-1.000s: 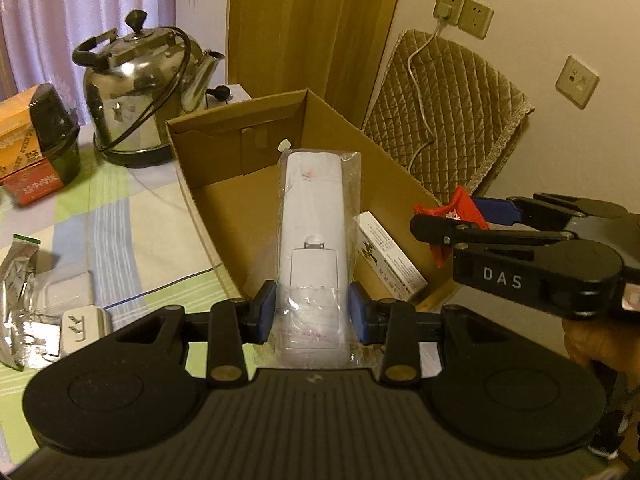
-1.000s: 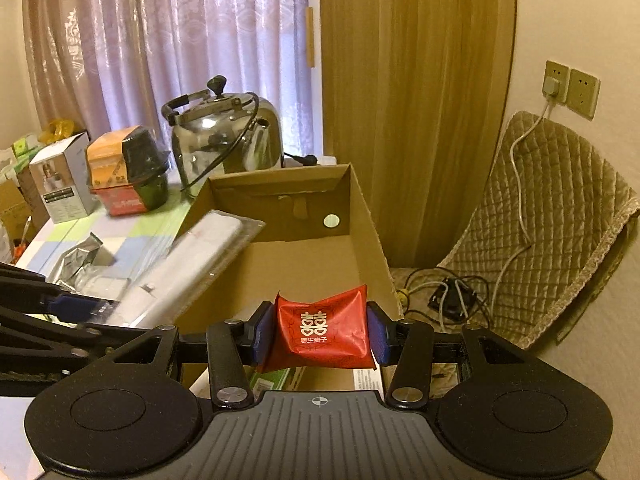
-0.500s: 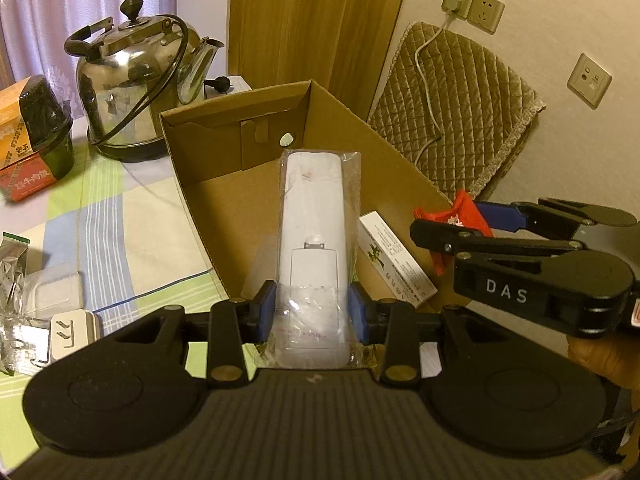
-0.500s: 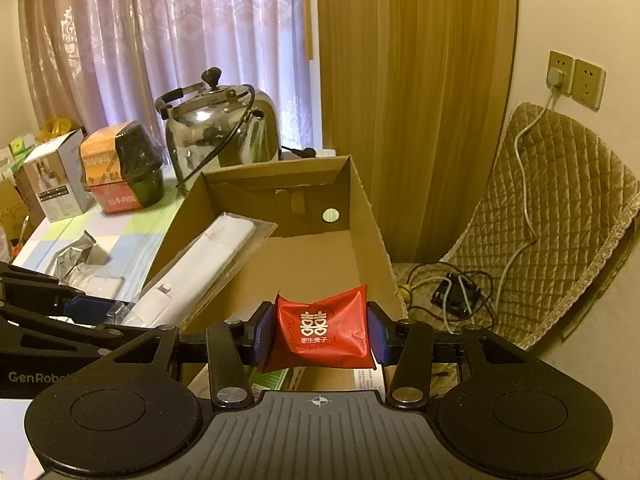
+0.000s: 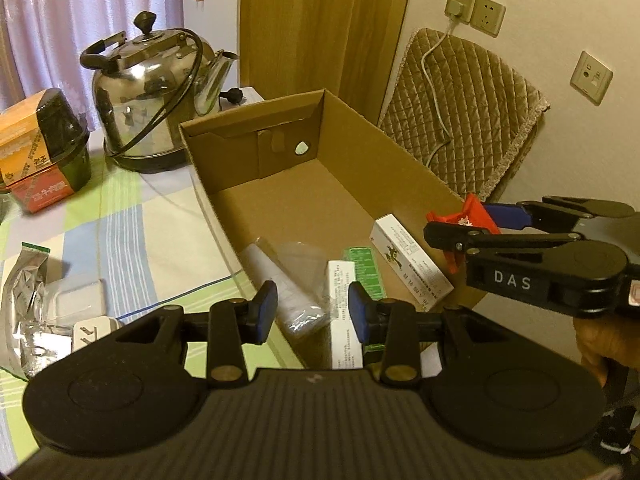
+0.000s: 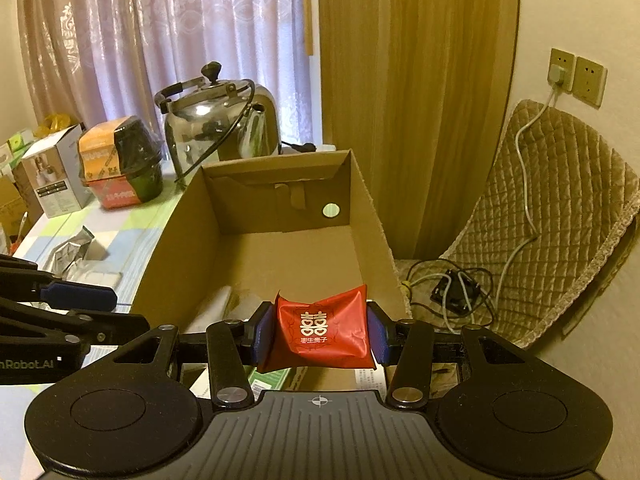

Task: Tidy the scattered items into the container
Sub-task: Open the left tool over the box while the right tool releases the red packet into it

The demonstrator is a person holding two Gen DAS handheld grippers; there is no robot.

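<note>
An open cardboard box [image 5: 404, 156] [image 6: 372, 216] stands on the table. Inside it lies a white item in a clear plastic bag [image 5: 288, 280] [image 6: 216, 304], beside several small white and green cartons [image 5: 408, 264]. My left gripper [image 5: 313, 310] hangs open over the box's near end, with nothing between its blue pads. To its right, my right gripper [image 6: 318, 334] [image 5: 480, 220] is shut on a red packet [image 6: 322, 328] [image 5: 466, 216] with white characters, held above the box's near right corner.
A steel kettle [image 5: 156, 100] [image 6: 216, 116] stands behind the box. An orange and black package [image 5: 40, 148] [image 6: 120, 160] sits at the left. A silver foil pouch [image 5: 24, 292], a bagged white item [image 5: 78, 300] and a white plug [image 5: 90, 330] lie on the striped tablecloth [image 5: 132, 240]. A quilted chair [image 6: 552, 216] stands to the right.
My left gripper opened and let go of the bagged white item, which dropped into the box. The right gripper has kept hold of the red packet.
</note>
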